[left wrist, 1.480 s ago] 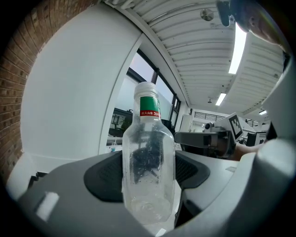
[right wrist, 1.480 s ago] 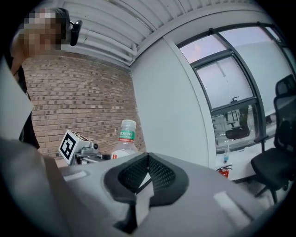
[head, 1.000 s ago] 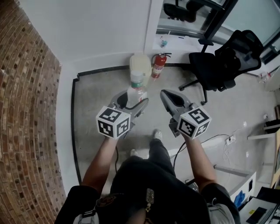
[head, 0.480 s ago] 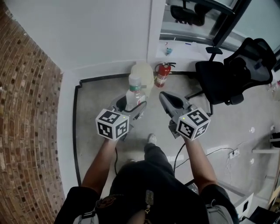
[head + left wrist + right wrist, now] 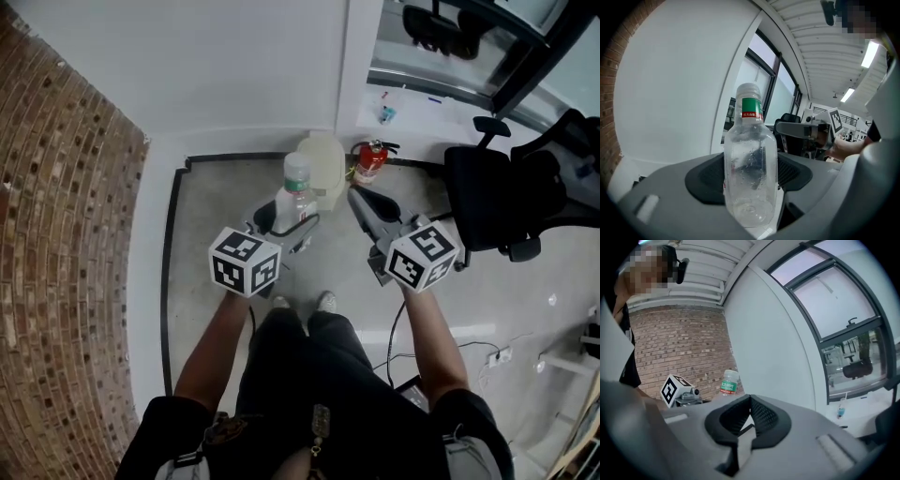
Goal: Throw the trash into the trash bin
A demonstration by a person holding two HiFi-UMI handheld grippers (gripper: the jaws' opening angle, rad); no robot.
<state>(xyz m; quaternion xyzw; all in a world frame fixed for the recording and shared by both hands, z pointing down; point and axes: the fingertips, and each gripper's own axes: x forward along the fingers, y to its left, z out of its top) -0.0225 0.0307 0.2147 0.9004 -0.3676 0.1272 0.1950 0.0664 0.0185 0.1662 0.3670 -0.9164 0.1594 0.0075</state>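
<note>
A clear, empty plastic bottle (image 5: 293, 199) with a green label stands upright between the jaws of my left gripper (image 5: 286, 225), which is shut on its lower body. The left gripper view shows the bottle (image 5: 750, 168) pinched between the black pads. My right gripper (image 5: 367, 204) is level with it on the right, shut and empty; in the right gripper view the right gripper (image 5: 749, 401) has its pads meeting. A cream trash bin (image 5: 325, 159) stands on the floor against the white wall, just beyond the bottle.
A red fire extinguisher (image 5: 371, 161) stands right of the bin. A black office chair (image 5: 506, 192) is farther right. A brick wall (image 5: 66, 244) runs along the left. A cable (image 5: 469, 342) lies on the floor at the right. The person's feet (image 5: 302, 302) are below the grippers.
The person has stepped toward the wall; the bin and extinguisher now lie closer to the grippers. The left gripper still holds the bottle and the right stays shut.
</note>
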